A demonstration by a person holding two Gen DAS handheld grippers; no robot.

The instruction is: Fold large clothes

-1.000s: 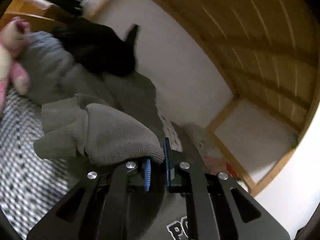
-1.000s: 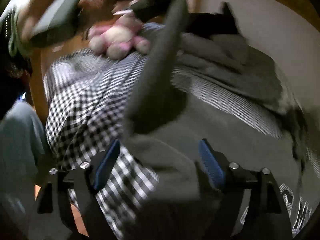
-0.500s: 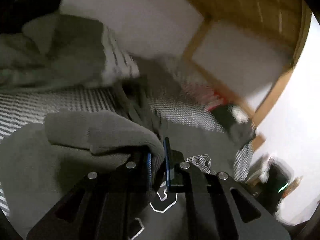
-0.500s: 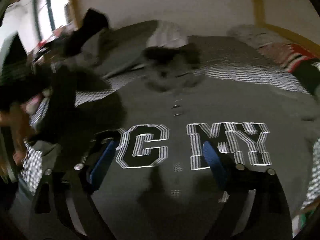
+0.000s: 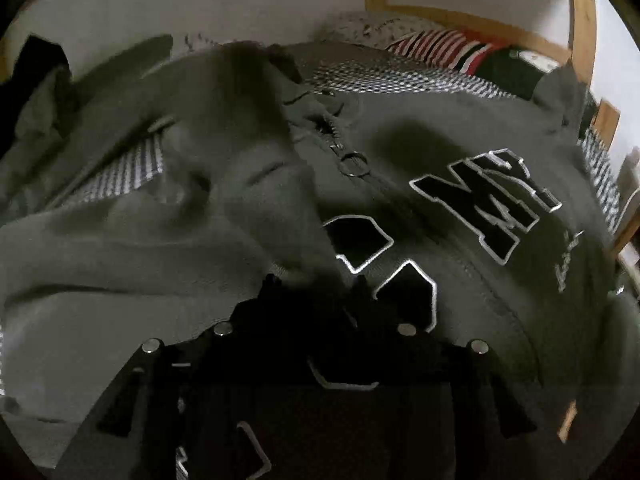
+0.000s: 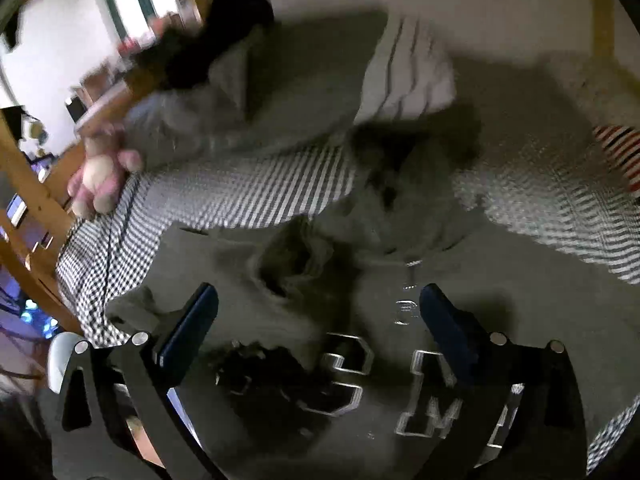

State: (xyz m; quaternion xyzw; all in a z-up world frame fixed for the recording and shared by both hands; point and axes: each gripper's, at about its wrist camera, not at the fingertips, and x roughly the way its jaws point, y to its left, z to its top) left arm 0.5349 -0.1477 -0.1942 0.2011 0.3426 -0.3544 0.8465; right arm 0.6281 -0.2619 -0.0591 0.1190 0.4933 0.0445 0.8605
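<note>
Since the earlier frames the left gripper (image 5: 316,284) has carried the grey sleeve (image 5: 256,184) it was pinching across onto the chest of the hoodie (image 5: 460,148) and its jaws have just been opening; they now stand partly apart with the sleeve's end lying slack just ahead of them, though shadow hides whether any cloth still rests between the pads. Meanwhile the right gripper (image 6: 316,312) has swung over the garment and its jaws have just been spreading to full width, with nothing clamped; the sleeve's open cuff (image 6: 288,268) lies just beyond and between its blue pads (image 6: 192,320). Spread front-up on the checked bedspread (image 6: 240,192), the hoodie sits directly below both claws, its zip with a ring pull (image 5: 354,164) running ahead of the left claw and the outlined block letters (image 5: 492,200) off to that claw's right. Thick fleece of this kind should be soft, limp and moderately heavy, sagging wherever unsupported, not slippery and in no way fragile. Ribbed cuffs, hem and shoulder seams look like the firmest places to pinch, since doubled cloth there resists slipping; the stitched letters would be stiffer and crease poorly. A pink plush toy (image 6: 100,176) lies far beyond the right claw, to its left.
</note>
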